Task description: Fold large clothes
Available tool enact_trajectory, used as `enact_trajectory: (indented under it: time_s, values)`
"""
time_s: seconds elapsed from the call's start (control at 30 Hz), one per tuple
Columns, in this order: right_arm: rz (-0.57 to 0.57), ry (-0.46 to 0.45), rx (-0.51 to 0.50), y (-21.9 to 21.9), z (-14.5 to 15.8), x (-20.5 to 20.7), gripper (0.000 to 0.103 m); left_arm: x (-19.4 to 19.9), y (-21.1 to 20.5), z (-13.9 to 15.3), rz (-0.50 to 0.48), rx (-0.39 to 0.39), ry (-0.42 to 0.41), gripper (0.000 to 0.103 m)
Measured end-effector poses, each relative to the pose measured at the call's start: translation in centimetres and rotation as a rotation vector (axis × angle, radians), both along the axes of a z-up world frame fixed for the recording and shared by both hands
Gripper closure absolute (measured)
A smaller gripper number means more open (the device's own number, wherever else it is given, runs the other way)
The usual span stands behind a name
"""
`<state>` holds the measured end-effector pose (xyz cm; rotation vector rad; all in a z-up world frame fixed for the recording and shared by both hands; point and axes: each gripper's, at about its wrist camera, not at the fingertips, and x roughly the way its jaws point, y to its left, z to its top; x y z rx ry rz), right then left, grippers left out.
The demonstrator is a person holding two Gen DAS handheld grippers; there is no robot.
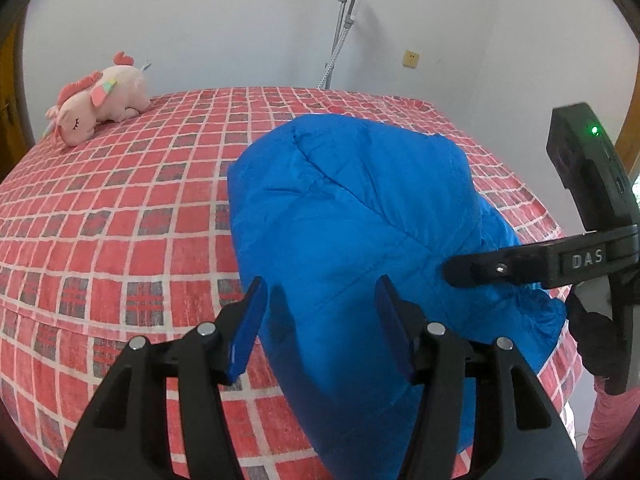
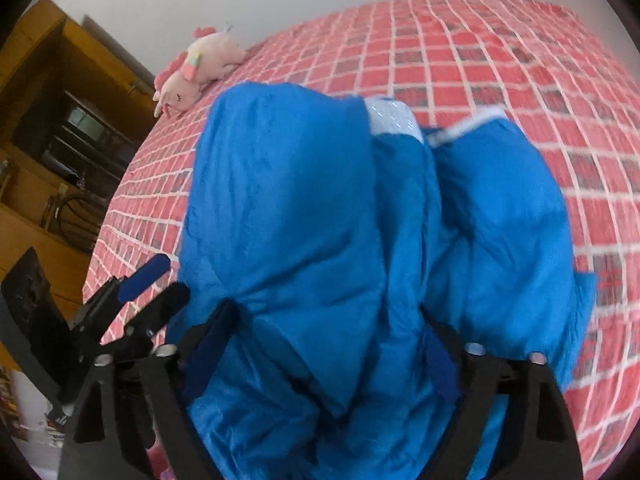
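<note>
A puffy blue jacket (image 1: pixel 352 208) lies bunched up on the red checked bed (image 1: pixel 120 220). My left gripper (image 1: pixel 320 320) hangs open just above the jacket's near left edge, and its blue pads press on nothing. In the right wrist view the jacket (image 2: pixel 300 220) bulges up between the fingers of my right gripper (image 2: pixel 324 356) and fills the whole gap, so that gripper is shut on a thick fold of it. A black finger (image 1: pixel 500 268) of the right gripper rests on the jacket's right side. The left gripper (image 2: pixel 160 288) shows at the jacket's left edge.
A pink plush toy (image 1: pixel 100 100) lies at the bed's far left corner. A garment steamer stand (image 1: pixel 348 20) and a wall socket (image 1: pixel 411 59) are by the white wall behind. A wooden cabinet (image 2: pixel 48 140) stands left of the bed (image 2: pixel 500 52).
</note>
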<state>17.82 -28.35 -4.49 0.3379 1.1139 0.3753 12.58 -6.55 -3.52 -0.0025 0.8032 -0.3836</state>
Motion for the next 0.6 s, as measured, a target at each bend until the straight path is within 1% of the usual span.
enact_trajectory:
  time_s: [0.03, 0.07, 0.1, 0.13, 0.23, 0.33, 0.43, 0.6]
  values:
    - [0.008, -0.02, -0.013, 0.3, 0.2, 0.0, 0.046, 0.0, 0.1, 0.0, 0.001, -0.002, 0.003, 0.047]
    - [0.021, -0.043, -0.019, 0.7, 0.6, 0.0, 0.053, 0.1, 0.2, -0.1, -0.001, -0.01, 0.009, 0.047]
    - [0.031, -0.066, -0.025, 1.0, 0.9, -0.1, 0.064, 0.1, 0.3, 0.0, -0.003, -0.017, 0.013, 0.047]
    - [0.043, -0.088, -0.037, 1.3, 1.4, -0.2, 0.071, 0.1, 0.5, 0.0, -0.001, -0.021, 0.016, 0.047]
    - [0.07, -0.137, -0.09, 2.1, 2.7, -1.0, 0.078, -0.1, 1.1, 0.5, 0.02, -0.044, 0.016, 0.047]
    - [0.085, -0.178, -0.113, 2.4, 4.1, -1.8, 0.081, -0.6, 1.6, 1.4, 0.034, -0.067, 0.0, 0.047]
    - [0.09, -0.217, -0.116, 2.4, 5.5, -2.6, 0.083, -1.3, 1.7, 2.5, 0.039, -0.078, -0.028, 0.047]
    - [0.06, -0.31, -0.117, 1.0, 8.4, -5.0, 0.084, -2.5, 0.1, 4.2, 0.002, -0.085, -0.069, 0.047]
